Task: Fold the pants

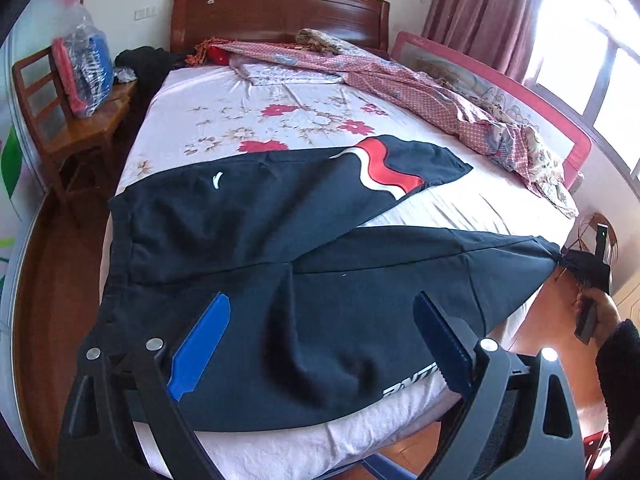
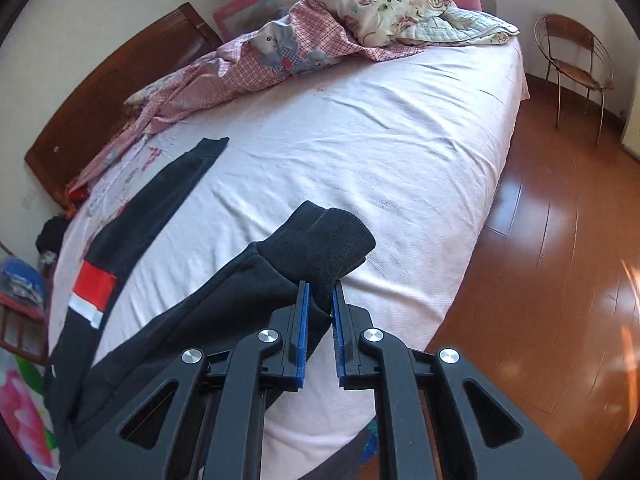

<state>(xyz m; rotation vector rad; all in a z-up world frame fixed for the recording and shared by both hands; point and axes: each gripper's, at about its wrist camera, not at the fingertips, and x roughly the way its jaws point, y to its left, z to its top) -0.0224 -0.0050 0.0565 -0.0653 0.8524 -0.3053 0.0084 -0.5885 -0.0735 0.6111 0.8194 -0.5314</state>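
Dark navy pants (image 1: pixel 248 216) lie spread on the bed, waistband at the left, legs pointing right. The far leg has a red and white wave panel (image 1: pixel 384 168). My left gripper (image 1: pixel 320 320) is open, its blue fingers (image 1: pixel 204 340) over the near leg close to the bed's front edge. My right gripper (image 2: pixel 319 292) is shut on the ribbed cuff (image 2: pixel 332 240) of the near leg and holds it just above the sheet. The right gripper also shows in the left wrist view (image 1: pixel 588 268) at the stretched leg's end.
The bed (image 2: pixel 380 128) has a pale floral sheet. A pink checked quilt (image 1: pixel 420 92) is bunched along the far side by a red guard rail (image 1: pixel 560 128). A wooden chair (image 1: pixel 68 120) with a plastic bag stands left. A wire chair (image 2: pixel 576 60) stands on the wood floor.
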